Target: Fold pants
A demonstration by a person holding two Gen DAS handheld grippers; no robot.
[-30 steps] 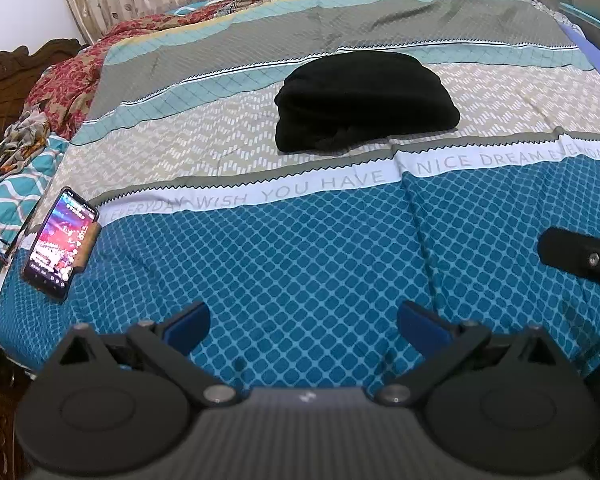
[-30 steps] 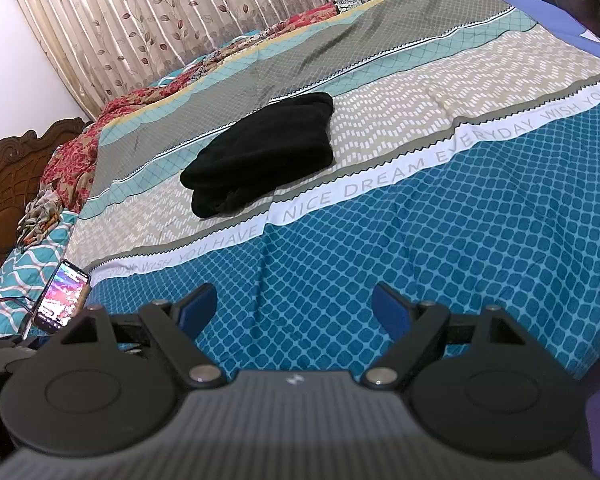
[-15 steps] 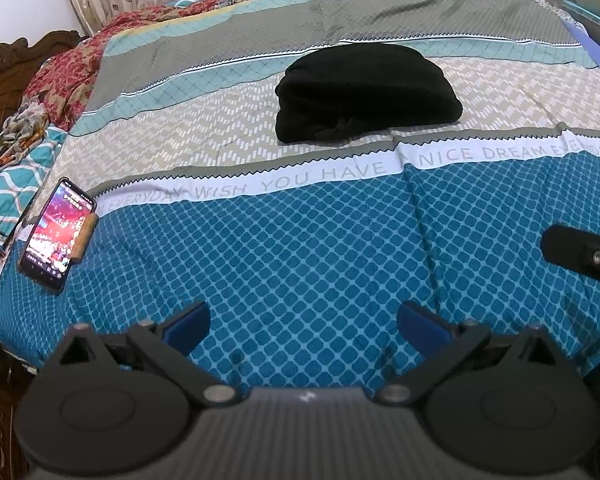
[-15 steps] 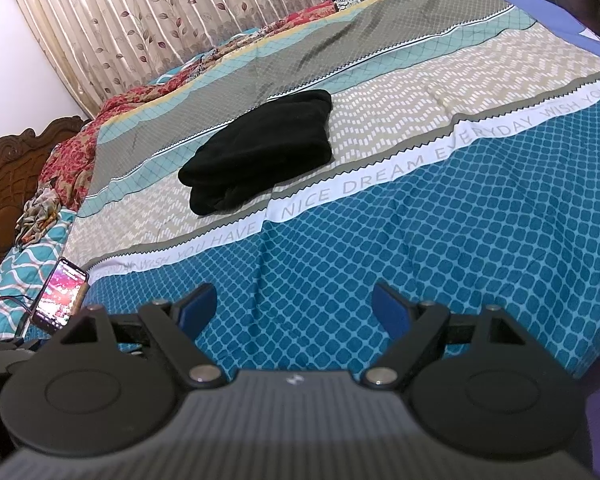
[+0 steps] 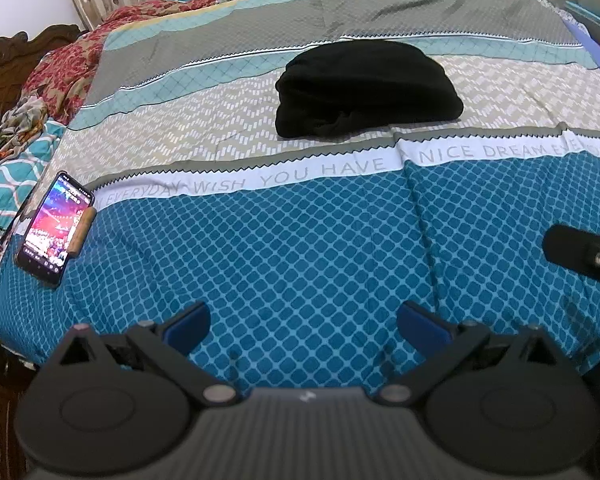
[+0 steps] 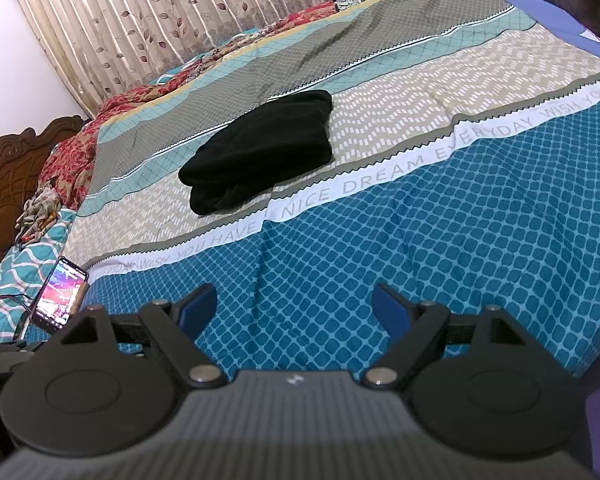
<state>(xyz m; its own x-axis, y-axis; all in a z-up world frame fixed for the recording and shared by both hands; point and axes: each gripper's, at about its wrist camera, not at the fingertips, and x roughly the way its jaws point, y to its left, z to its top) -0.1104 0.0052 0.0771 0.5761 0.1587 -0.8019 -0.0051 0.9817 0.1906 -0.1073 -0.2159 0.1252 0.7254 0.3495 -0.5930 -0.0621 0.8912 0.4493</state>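
While black pants (image 5: 366, 88) sit folded on bedsheet (image 5: 300, 248) | left gripper (image 5: 304, 326) spread wide, empty | right gripper (image 6: 293, 306) same

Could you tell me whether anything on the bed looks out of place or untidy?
Only the phone, lit, lying near the bed's left edge. The black pants sit as a compact folded bundle on the bedspread.

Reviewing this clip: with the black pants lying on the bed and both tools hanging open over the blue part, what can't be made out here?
- Black pants: both views show a dark mass; layers and waistband are lost in the black.
- Phone: right view, lower end hidden by the right tool body; screen text too small.
- Bedsheet lettering: cut off at the right edge in both views.
- Left tool: only its open tips and body show; the hand is out of frame.
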